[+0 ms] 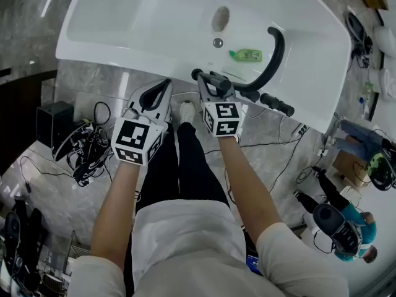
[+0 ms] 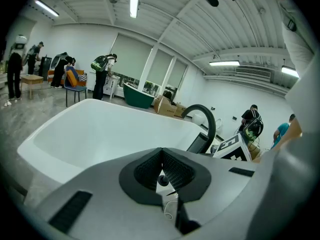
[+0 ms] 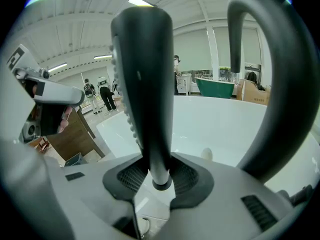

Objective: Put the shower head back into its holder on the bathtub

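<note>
The black shower head point(image 1: 209, 79) is clamped in my right gripper point(image 1: 215, 86) just over the near rim of the white bathtub point(image 1: 111, 36). In the right gripper view its stem point(image 3: 150, 104) stands upright between the pads, which press on it at my right gripper point(image 3: 160, 176). The curved black faucet point(image 1: 275, 54) rises to the right, with black fittings point(image 1: 272, 102) on the rim below it. My left gripper point(image 1: 166, 85) hangs to the left of the shower head, shut and holding nothing. In its own view the left gripper point(image 2: 161, 159) has its pads meeting.
A green bottle point(image 1: 247, 55) lies in the tub near the drain point(image 1: 218, 43). A black box and tangled cables point(image 1: 86, 147) lie on the floor at the left. People point(image 1: 346, 224) sit at the lower right. My legs point(image 1: 182, 166) stand against the tub.
</note>
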The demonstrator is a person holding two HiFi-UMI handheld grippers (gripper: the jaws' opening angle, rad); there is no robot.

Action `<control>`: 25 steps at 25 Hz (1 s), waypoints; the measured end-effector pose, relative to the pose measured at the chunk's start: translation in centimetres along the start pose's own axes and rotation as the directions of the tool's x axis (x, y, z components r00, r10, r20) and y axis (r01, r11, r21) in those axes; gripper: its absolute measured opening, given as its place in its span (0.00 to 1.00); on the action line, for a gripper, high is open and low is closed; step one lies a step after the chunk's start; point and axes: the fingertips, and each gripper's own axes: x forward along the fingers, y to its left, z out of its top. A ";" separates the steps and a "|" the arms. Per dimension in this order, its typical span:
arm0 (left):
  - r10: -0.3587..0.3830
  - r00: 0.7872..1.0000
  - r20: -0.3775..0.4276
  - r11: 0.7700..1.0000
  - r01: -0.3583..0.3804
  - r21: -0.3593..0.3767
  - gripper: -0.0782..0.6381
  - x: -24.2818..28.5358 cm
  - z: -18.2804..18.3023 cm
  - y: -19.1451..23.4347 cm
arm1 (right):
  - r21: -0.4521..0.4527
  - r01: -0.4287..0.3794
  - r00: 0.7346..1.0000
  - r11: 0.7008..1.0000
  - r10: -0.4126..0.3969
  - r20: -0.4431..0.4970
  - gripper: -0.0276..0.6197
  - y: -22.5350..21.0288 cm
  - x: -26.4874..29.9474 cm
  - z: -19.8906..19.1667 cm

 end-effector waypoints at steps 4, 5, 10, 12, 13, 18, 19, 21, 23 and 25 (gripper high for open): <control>0.000 1.000 -0.004 1.000 0.000 0.005 0.12 0.2 0.0 -0.3 | -0.003 -0.003 1.000 1.000 0.003 -0.004 0.26 -0.1 0.3 -0.4; 0.001 1.000 -0.005 1.000 -0.001 0.005 0.12 0.2 0.0 -0.3 | -0.005 -0.005 1.000 1.000 0.005 -0.006 0.26 -0.1 0.4 -0.5; 0.006 1.000 -0.010 1.000 -0.006 0.005 0.12 0.1 -0.1 -0.1 | -0.015 -0.010 1.000 1.000 0.010 -0.013 0.26 0.2 0.9 -0.6; 0.003 1.000 -0.011 1.000 -0.003 0.007 0.12 0.1 -0.2 -0.2 | -0.020 -0.013 1.000 1.000 0.012 -0.016 0.26 0.3 1.0 -0.7; 0.001 1.000 -0.012 1.000 -0.001 0.008 0.12 0.2 -0.2 -0.4 | -0.022 -0.014 1.000 1.000 0.014 -0.018 0.26 0.3 1.1 -0.7; -0.002 1.000 -0.014 1.000 0.002 0.004 0.12 0.5 -0.2 -0.5 | -0.023 -0.016 1.000 1.000 0.015 -0.028 0.26 0.3 1.3 -1.2; -0.002 1.000 -0.016 1.000 0.002 0.004 0.12 0.5 -0.2 -0.4 | -0.024 -0.016 0.999 1.000 0.015 -0.030 0.26 0.3 1.4 -1.2; -0.002 1.000 -0.021 1.000 0.003 0.008 0.12 0.6 -0.3 -0.2 | -0.025 -0.014 0.999 1.000 0.013 -0.034 0.26 0.3 1.5 -1.4; -0.003 1.000 -0.025 1.000 0.003 0.013 0.12 0.7 -0.2 -0.1 | -0.022 -0.013 0.999 1.000 0.012 -0.038 0.26 0.3 1.6 -1.5; -0.001 1.000 -0.025 1.000 0.001 0.017 0.12 0.7 -0.1 0.0 | -0.022 -0.014 0.999 1.000 0.013 -0.042 0.26 0.3 1.8 -1.7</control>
